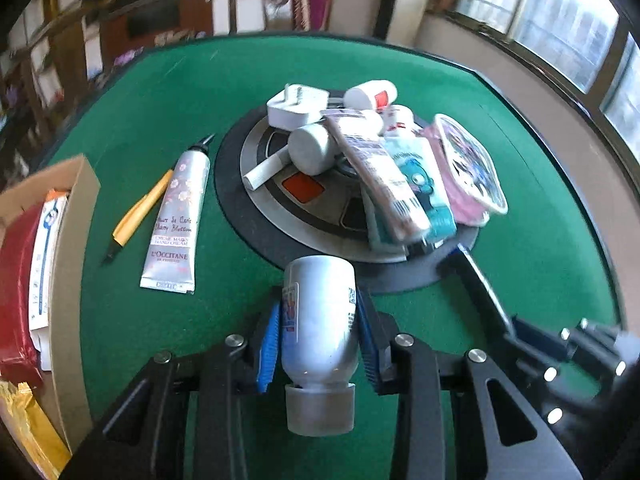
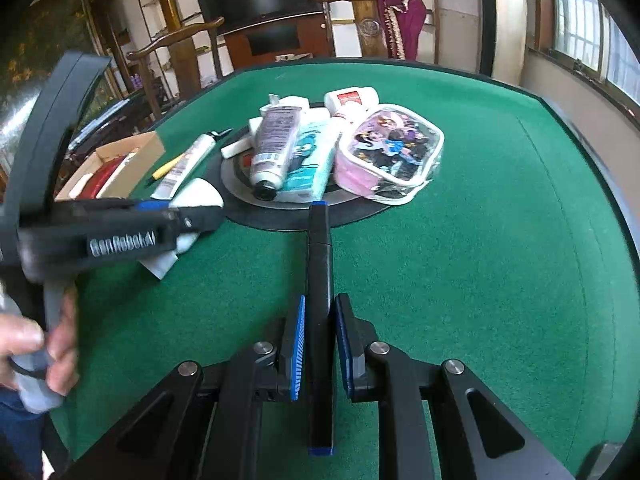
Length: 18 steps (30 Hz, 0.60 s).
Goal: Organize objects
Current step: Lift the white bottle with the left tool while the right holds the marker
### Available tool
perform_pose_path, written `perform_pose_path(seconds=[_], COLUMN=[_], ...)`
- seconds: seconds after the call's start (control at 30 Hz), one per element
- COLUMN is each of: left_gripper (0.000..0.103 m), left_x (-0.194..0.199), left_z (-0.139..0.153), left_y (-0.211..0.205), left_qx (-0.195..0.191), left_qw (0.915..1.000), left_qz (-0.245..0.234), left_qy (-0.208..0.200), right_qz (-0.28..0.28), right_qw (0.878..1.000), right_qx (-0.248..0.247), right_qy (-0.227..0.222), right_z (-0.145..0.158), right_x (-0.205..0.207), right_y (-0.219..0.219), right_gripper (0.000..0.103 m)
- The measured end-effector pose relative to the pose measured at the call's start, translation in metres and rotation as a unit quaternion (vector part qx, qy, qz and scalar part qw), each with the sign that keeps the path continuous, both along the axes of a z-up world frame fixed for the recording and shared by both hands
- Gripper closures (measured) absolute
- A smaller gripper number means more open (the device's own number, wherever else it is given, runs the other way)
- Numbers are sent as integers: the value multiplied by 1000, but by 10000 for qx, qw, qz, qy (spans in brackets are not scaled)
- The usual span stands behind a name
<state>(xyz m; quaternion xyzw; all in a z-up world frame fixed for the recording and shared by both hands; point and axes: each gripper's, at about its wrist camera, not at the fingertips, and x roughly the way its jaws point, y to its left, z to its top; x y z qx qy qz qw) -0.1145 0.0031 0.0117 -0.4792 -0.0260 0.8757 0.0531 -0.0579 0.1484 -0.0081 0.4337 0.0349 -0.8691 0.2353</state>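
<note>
Green felt table (image 1: 160,92): left hand-held gripper (image 1: 320,336) clamps bottle (image 1: 318,320), right (image 2: 320,344) marker (image 2: 320,312).

Left tongs (image 2: 192,216) blurred, hiding white bottle (image 2: 200,198).

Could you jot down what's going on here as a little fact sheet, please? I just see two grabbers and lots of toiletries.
left tool: closed on a white bottle, cap toward the camera
right tool: shut on a black marker
table: green felt
pile: tubes, bottles, cartoon pouch on a round centre plate
cardboard box: at left edge, partly filled
</note>
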Motion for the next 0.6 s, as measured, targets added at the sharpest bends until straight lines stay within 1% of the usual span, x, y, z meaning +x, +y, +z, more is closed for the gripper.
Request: perform_pose_path(seconds=[0.03,0.13,0.17,0.23,0.33,0.4,0.6], left_gripper=[70,70,70,70,70,70,70], left_x=[5,12,15,23,30,34,29], left_z=[-1,2,7,14,22,26,30], left_y=[1,11,10,15,16,14,12], left_qx=[-44,-96,-133,-353,-443,-486,-566], left_qw=[9999,9995,9989,9968,9945,9936,9925], left_qz=[-14,-145,-199,-259,-260,-231,-106], left_qy=[117,272,397,665,912,990,1074], right_qz=[-9,-93,-100,-76,-79,-110,-88], right_qw=[10000,9997,9996,9995,9992,9990,9986], right_qx=[-67,-144,-224,-264,-358,-411,-496], right_qy=[42,152,137,134,131,149,131], right_z=[2,8,8,10,12,14,15], right_x=[0,0,0,1,2,3,2], right_y=[1,3,3,1,2,4,4], right_gripper=[88,88,88,88,88,88,87])
